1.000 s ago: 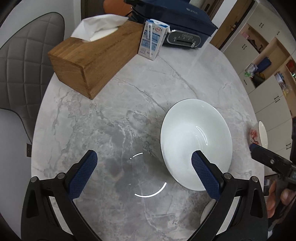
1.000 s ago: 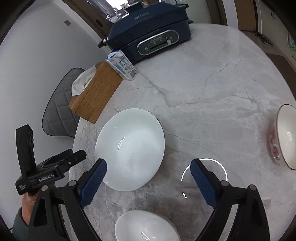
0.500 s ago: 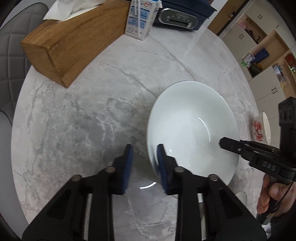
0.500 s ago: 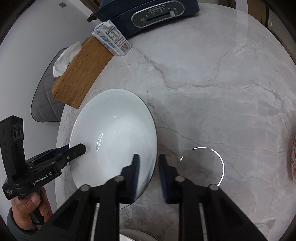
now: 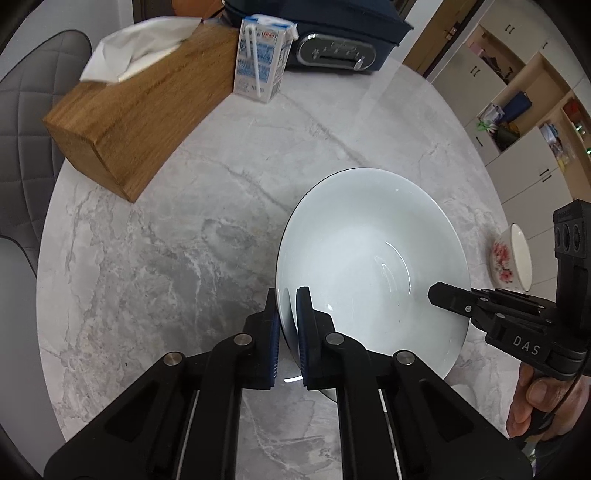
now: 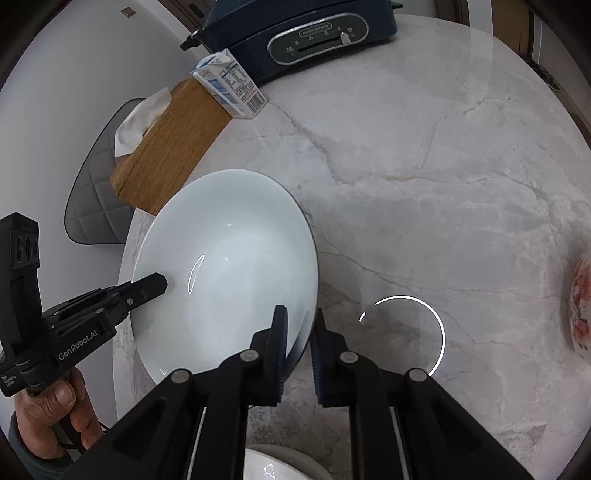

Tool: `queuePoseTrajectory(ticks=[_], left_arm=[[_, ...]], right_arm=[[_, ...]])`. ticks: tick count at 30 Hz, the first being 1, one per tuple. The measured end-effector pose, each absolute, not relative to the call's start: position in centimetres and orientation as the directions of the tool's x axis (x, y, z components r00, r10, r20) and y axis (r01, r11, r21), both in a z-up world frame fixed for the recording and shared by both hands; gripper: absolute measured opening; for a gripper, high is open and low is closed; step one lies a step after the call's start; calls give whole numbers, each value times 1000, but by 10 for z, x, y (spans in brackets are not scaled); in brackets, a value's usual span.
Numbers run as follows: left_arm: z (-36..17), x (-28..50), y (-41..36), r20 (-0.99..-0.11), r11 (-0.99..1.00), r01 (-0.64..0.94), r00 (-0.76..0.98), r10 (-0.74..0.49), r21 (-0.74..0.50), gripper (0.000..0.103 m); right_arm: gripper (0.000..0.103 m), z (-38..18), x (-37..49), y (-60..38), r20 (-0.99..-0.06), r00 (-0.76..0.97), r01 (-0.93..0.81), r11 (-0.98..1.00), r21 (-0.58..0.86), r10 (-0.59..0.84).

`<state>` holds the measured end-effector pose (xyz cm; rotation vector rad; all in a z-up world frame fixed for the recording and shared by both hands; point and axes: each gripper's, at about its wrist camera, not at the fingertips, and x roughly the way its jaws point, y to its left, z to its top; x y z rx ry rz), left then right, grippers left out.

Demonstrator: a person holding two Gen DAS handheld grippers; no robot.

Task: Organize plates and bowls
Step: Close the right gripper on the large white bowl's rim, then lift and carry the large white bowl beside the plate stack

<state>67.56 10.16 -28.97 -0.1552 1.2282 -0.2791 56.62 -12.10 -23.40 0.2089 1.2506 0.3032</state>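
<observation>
i take the wooden tissue box [image 5: 136,122] as my landmark; it lies along the far left part of the grey marble table [image 5: 177,266], with white tissue [image 5: 140,48] sticking out of its far end. touching its far right end stands a blue and white milk carton [image 5: 260,61], a straw on its face. just beyond the carton i see a dark blue appliance [image 6: 295,33] with a silver control panel. left of the box, off the table, is a grey quilted chair [image 5: 22,122]. far to the right of the box, cupboards [image 5: 517,122] and open shelves line the room.
</observation>
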Motion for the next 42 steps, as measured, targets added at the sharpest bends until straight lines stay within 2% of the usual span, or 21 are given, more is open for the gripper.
queuePoseTrajectory(ticks=[9, 18, 28, 42], left_arm=[[-217, 628, 64, -860, 930, 223, 363, -358, -293, 7], [-194, 538, -15, -843, 901, 306, 352, -406, -307, 7], [-218, 458, -93, -871, 893, 335, 284, -400, -301, 7], [-303, 427, -140, -926, 909, 346, 206, -315, -232, 8]], right_arm=[[15, -162, 517, -157, -875, 355, -138, 944, 298, 328], [15, -133, 422, -217, -871, 413, -69, 962, 263, 267], [16, -153, 334, -276, -896, 389, 8, 971, 237, 215], [16, -229, 319, -308, -932, 299, 57, 971, 233, 206]])
